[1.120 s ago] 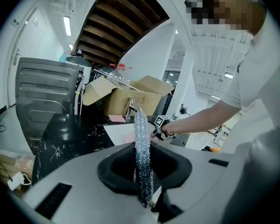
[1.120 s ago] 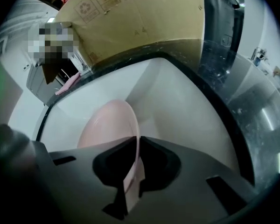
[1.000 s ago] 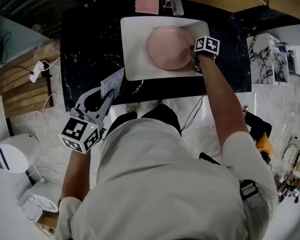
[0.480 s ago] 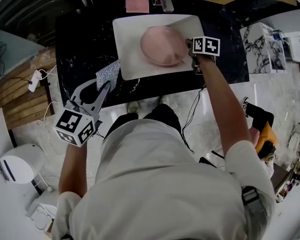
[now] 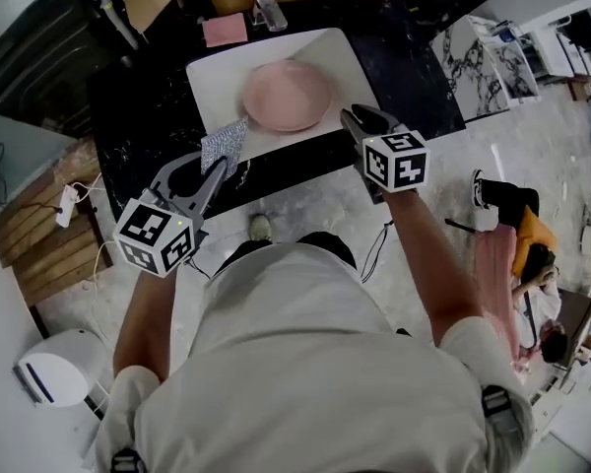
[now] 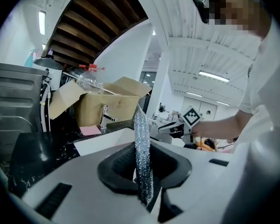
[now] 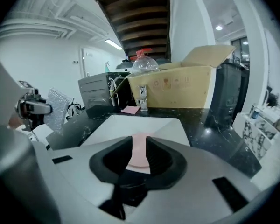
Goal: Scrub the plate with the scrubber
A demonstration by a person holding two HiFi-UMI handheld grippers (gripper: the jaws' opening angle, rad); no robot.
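A round pink plate (image 5: 286,95) lies in the white basin (image 5: 213,85) set in the black counter. My left gripper (image 5: 220,168) is shut on a silver mesh scrubber (image 5: 225,146), which hangs over the basin's near left corner, short of the plate. The scrubber (image 6: 141,148) stands upright between the left jaws. My right gripper (image 5: 358,121) is at the basin's near right corner, apart from the plate, open with nothing in it. Through its narrow jaw gap the plate (image 7: 140,154) shows beyond.
A pink cloth (image 5: 224,30) and a faucet (image 5: 269,10) sit behind the basin, with a cardboard box (image 7: 177,90) behind them. The black marble counter (image 5: 138,106) surrounds the basin. A dark rack (image 7: 95,94) stands at the counter's left.
The right gripper has let go of the plate's rim and drawn back toward the counter's front. The plate now lies flat in the basin. The left gripper has carried the scrubber nearer the basin.
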